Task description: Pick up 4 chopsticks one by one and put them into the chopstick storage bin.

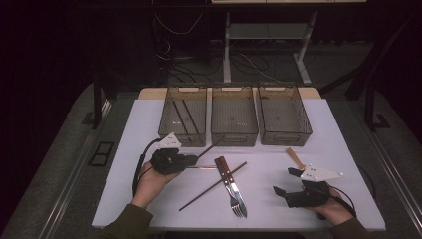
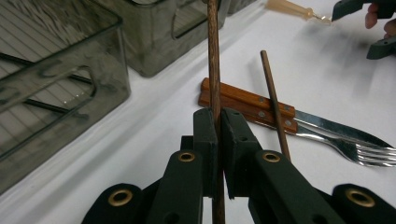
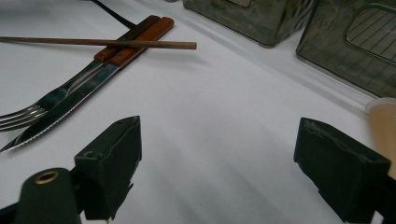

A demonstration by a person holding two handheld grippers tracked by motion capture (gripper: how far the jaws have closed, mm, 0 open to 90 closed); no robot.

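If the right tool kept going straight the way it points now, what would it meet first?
Bare white table lies between the open right tool jaws; beyond it, probably the clear bins at the far edge. Depth is hard to judge. The pale handle sits just right of that line.

brown chopstick [image 2: 214, 56], black gripper [image 2: 218, 122], white table [image 1: 149, 119]

We count three bins [image 1: 234, 119], four chopsticks [image 1: 213, 185], one knife [image 1: 230, 180], one fork [image 1: 234, 191], one pale handle [image 1: 294, 157], two grippers [image 1: 191, 160].
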